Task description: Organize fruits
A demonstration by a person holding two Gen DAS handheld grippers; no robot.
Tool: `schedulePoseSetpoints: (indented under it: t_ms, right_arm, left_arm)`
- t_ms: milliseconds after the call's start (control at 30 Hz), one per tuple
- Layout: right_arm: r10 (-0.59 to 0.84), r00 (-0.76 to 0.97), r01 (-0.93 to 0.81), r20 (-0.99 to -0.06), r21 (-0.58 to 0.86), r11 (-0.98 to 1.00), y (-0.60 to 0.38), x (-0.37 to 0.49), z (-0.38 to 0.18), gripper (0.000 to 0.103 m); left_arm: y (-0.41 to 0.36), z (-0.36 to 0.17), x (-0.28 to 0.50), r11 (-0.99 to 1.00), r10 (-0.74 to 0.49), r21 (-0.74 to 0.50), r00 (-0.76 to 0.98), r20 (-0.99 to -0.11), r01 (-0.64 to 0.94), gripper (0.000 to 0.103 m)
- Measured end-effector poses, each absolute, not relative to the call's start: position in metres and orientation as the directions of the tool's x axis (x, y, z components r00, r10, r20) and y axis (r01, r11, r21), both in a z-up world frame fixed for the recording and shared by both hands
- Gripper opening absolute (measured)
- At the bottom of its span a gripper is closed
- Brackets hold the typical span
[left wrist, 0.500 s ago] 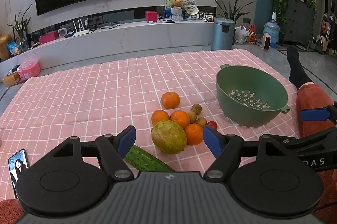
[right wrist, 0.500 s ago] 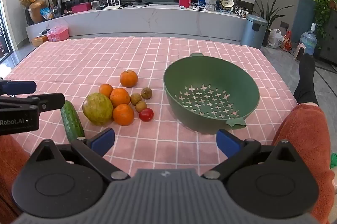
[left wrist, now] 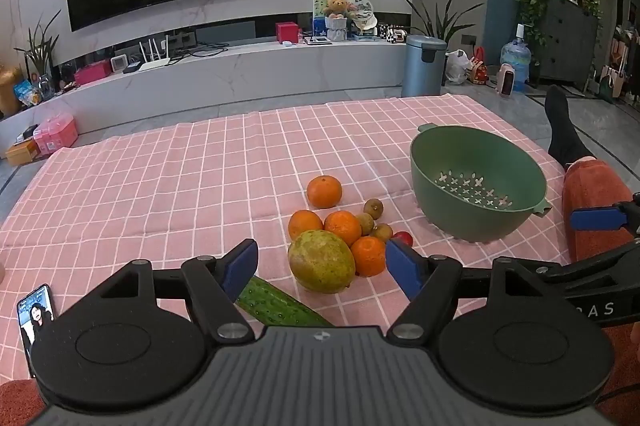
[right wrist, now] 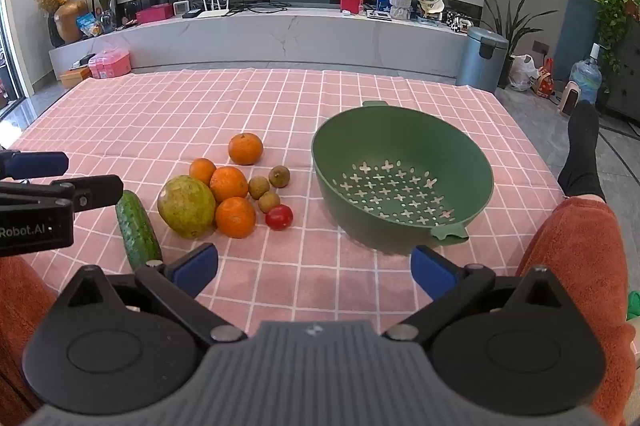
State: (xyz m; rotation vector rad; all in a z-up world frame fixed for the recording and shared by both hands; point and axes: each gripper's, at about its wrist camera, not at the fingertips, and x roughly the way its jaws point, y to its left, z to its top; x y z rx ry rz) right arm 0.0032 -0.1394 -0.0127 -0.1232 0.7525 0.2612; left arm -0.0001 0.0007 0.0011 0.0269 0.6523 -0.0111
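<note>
A pile of fruit lies on the pink checked cloth [right wrist: 160, 113]: a large green-yellow mango [left wrist: 321, 260] [right wrist: 186, 205], several oranges [left wrist: 324, 191] [right wrist: 245, 148], three small brown fruits [right wrist: 279, 176], a red tomato [right wrist: 279, 216] and a cucumber [right wrist: 137, 230] [left wrist: 276, 304]. An empty green colander [left wrist: 476, 181] [right wrist: 402, 181] stands to their right. My left gripper [left wrist: 322, 266] is open, close behind the mango. My right gripper [right wrist: 314, 272] is open and empty, over cloth in front of the colander.
A phone [left wrist: 35, 314] lies on the cloth at the near left. The person's orange-clad legs [right wrist: 576, 266] and black sock [right wrist: 582, 153] flank the cloth on the right. A TV wall, low shelf and bin [right wrist: 482, 59] stand beyond the cloth.
</note>
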Motion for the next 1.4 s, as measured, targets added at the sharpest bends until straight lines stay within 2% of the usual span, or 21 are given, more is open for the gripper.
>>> schedulePoseSetpoints:
  t_ms: [933,1100,1133,1167,1233,1267,1300,1400]
  right_arm:
    - [0.207,0.689,-0.29,-0.694,-0.003,0.957,-0.135,0.011,-0.018,0.098]
    - [0.291,0.708,-0.327,-0.644,0.066,0.943,-0.139,0.017,-0.024,0.098]
    - [0.29,0.708,-0.33,-0.644,0.061,0.942,-0.137,0.02,-0.026,0.098]
    - [0.289,0.708,-0.337,-0.644,0.052,0.94,-0.134,0.023,-0.029,0.096]
    - [0.293,0.702,-0.353,-0.65,0.041,0.935,-0.13,0.03,-0.034,0.081]
    - [0.292,0.692,-0.357,-0.66,0.039,0.933,-0.127,0.036,-0.038,0.07]
    - [0.297,0.68,-0.361,-0.671,0.046,0.931,-0.125,0.041,-0.041,0.065]
    - [0.337,0.644,-0.388,-0.687,0.086,0.918,-0.119,0.051,-0.052,0.058]
  left_arm:
    - [0.003,0.002,0.005,0.999,-0.032,0.015,0.781,-0.624,0.052,0.085]
    - [0.013,-0.003,0.014,0.997,-0.078,-0.046,0.767,-0.637,0.062,0.076]
    - [0.015,-0.005,0.018,0.996,-0.082,-0.068,0.75,-0.656,0.049,0.07]
    - [0.018,-0.007,0.021,0.995,-0.093,-0.098,0.739,-0.667,0.036,0.065]
    - [0.022,-0.012,0.027,0.988,-0.121,-0.151,0.715,-0.688,0.022,0.061]
    - [0.024,-0.014,0.03,0.985,-0.134,-0.171,0.698,-0.703,0.016,0.059]
    - [0.025,-0.016,0.032,0.986,-0.129,-0.169,0.687,-0.715,0.008,0.058]
    - [0.029,-0.024,0.039,0.984,-0.122,-0.176,0.67,-0.732,-0.012,0.058]
